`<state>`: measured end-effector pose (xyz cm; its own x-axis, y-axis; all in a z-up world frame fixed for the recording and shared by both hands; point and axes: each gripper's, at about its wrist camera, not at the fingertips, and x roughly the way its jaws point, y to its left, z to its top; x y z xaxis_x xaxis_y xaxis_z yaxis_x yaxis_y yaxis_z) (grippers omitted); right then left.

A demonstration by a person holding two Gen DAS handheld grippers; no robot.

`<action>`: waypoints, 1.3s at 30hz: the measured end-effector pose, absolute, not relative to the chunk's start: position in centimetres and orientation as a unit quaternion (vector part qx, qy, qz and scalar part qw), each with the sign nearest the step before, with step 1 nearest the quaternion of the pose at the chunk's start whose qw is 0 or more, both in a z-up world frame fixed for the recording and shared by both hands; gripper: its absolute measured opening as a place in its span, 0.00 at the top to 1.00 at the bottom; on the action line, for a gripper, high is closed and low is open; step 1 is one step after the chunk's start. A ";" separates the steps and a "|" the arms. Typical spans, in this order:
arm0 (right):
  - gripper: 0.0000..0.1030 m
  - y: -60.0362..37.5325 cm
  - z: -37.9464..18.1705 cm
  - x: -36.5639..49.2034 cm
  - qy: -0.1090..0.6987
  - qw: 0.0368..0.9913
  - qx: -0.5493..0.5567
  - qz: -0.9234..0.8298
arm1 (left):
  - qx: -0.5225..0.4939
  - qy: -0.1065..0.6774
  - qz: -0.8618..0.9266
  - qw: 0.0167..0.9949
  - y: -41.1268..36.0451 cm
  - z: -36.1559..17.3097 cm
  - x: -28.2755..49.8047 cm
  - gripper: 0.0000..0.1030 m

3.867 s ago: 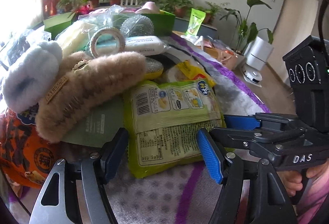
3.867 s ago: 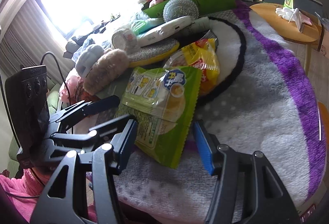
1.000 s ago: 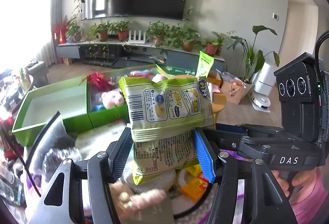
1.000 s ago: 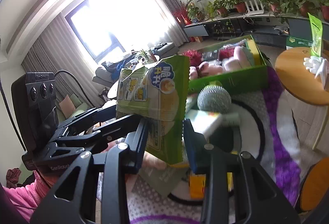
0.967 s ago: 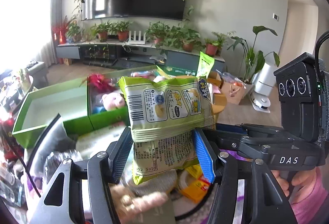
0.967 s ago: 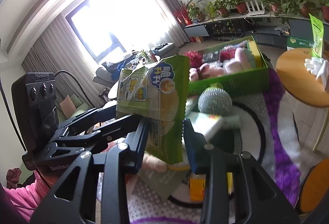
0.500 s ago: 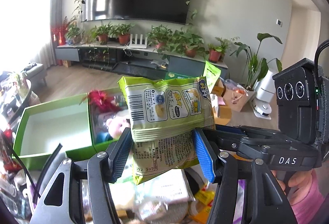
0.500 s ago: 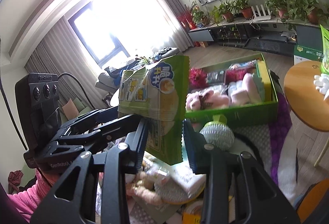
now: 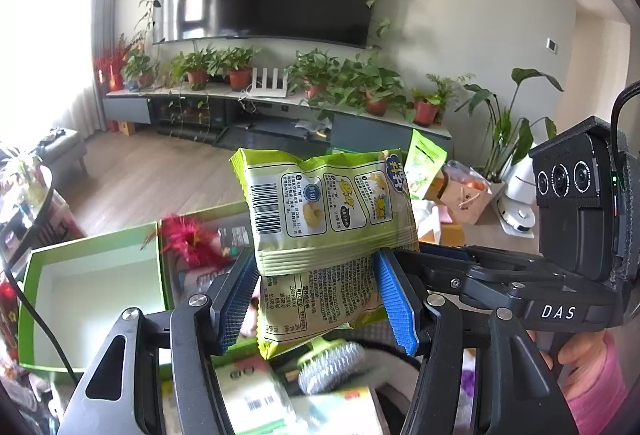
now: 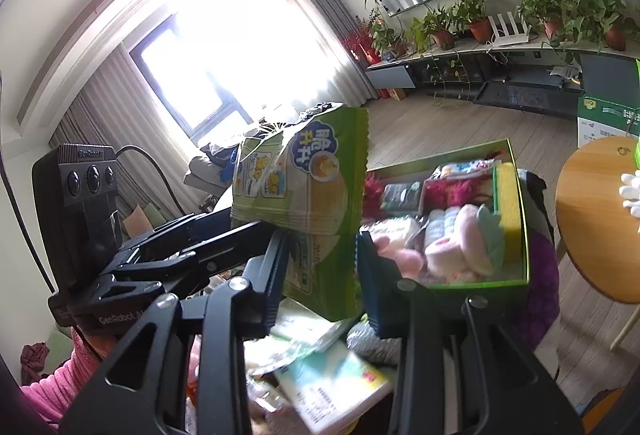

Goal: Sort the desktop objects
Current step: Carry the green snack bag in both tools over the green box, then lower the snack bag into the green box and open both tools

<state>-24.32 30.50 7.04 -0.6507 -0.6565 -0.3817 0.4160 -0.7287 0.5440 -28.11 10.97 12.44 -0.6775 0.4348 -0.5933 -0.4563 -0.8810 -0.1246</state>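
A green snack bag (image 9: 328, 203) hangs in the air, held from both sides. My left gripper (image 9: 316, 291) is shut on its lower half, blue pads (image 9: 394, 299) pressed against the two edges. In the right wrist view my right gripper (image 10: 320, 263) is shut on the same snack bag (image 10: 308, 195) near its crimped edge. Below and ahead lies a green box (image 9: 92, 239) whose left compartment is bare and white inside. Its other compartment (image 10: 480, 287) is packed with plush toys (image 10: 460, 243) and a yellow sponge (image 10: 506, 211).
A steel scourer (image 9: 332, 359) and a white-green packet (image 10: 332, 383) lie blurred under the grippers. A red fluffy item (image 9: 188, 239) sits in the full compartment. A round wooden table (image 10: 592, 235) stands to the right. Beyond are the floor, a TV unit and potted plants.
Both grippers have carried the snack bag forward and slightly up, over the green box. The pile beneath has slid down the views. Neither grip has altered.
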 end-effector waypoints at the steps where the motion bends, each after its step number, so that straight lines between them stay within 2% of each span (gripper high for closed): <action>1: 0.65 30.7 7.1 -24.9 -0.209 0.304 0.288 -0.884 | -0.321 0.016 0.914 0.246 11.2 12.4 -28.8 0.41; 22: 0.65 34.3 3.7 -34.9 -0.230 0.275 0.318 -0.878 | -0.379 -0.007 0.893 0.243 15.2 9.1 -39.7 0.41; 39: 0.65 34.7 0.5 -39.1 -0.230 0.260 0.344 -0.872 | -0.412 -0.013 0.884 0.223 15.9 5.8 -43.7 0.41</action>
<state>-39.13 34.67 0.52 -0.6281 -0.6116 -0.4811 0.2947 -0.7592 0.5804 -43.69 15.87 5.77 -0.5617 0.4045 -0.7217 -0.3831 -0.9004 -0.2065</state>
